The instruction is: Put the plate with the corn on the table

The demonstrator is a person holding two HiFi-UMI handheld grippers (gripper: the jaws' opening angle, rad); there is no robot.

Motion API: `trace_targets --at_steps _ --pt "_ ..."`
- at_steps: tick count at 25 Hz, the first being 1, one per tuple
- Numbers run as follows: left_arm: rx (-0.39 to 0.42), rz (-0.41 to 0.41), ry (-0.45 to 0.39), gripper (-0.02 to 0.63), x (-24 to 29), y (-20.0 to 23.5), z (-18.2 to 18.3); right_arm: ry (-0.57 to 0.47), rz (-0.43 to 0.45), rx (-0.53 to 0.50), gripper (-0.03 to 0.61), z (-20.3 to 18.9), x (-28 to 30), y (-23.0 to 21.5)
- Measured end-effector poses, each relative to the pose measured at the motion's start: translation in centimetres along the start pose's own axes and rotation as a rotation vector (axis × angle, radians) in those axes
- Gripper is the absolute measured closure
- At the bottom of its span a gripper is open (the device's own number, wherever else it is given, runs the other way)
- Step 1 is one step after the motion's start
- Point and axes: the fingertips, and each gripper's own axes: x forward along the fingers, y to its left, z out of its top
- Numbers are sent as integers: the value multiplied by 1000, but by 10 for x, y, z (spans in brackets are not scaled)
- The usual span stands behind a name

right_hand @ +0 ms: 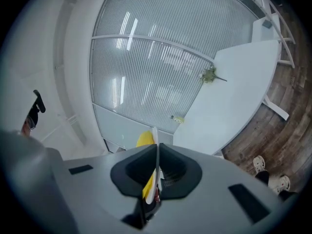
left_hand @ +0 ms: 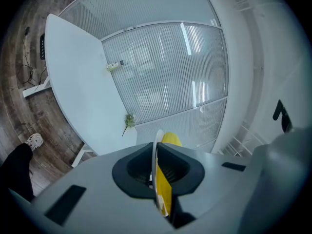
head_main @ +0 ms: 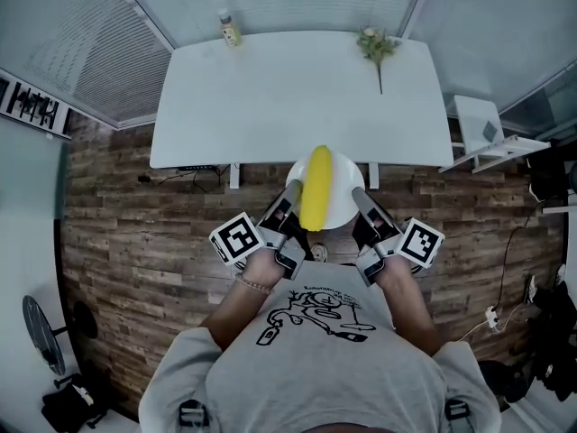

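A white plate (head_main: 343, 201) with a yellow corn cob (head_main: 315, 188) lying on it hangs in the air just before the white table's (head_main: 270, 106) near edge. My left gripper (head_main: 290, 198) is shut on the plate's left rim and my right gripper (head_main: 356, 197) is shut on its right rim. In the left gripper view the plate (left_hand: 155, 152) shows edge-on between the closed jaws, with the corn (left_hand: 165, 191) behind it. The right gripper view shows the same: the plate's rim (right_hand: 156, 152) pinched edge-on and the corn (right_hand: 145, 139) beside it.
On the table's far edge stand a small bottle (head_main: 230, 29) at the left and a green plant sprig (head_main: 376, 46) at the right. A white shelf unit (head_main: 487, 133) stands right of the table. The floor (head_main: 117, 215) is wooden planks. Cables lie under the table.
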Motion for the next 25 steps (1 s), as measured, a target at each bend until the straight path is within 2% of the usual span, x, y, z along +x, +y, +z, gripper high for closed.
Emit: trace_targets --at_steps 12,19,25 --pt "-23 28 18 586 60 23 51 8 -16 23 560 45 63 -25" --pt "-30 27 37 586 107 32 108 3 -35 33 560 84 126 -30" --pt "3 27 55 586 150 47 168 -4 -45 34 560 118 191 -38"
